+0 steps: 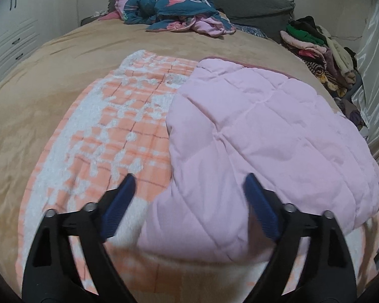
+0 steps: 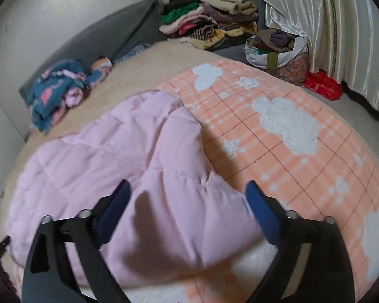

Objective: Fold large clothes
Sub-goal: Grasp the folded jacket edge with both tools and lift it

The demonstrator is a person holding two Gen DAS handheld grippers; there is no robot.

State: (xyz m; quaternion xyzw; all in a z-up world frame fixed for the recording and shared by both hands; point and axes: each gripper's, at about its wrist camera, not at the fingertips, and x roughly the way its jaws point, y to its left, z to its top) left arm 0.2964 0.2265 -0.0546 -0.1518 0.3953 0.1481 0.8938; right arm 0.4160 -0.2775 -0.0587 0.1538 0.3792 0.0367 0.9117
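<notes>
Pink quilt (image 1: 265, 131) folded over the orange blanket (image 1: 118, 136). Left gripper (image 1: 189, 184) and right gripper (image 2: 188, 192) above the quilt, spread wide, gripping nothing.

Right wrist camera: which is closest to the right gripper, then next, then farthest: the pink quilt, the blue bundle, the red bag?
From the right gripper:
1. Pink quilt: right under and between the open jaws.
2. Blue bundle: up the bed, on the left.
3. Red bag: off the bed, on the right, by the curtain.
</notes>
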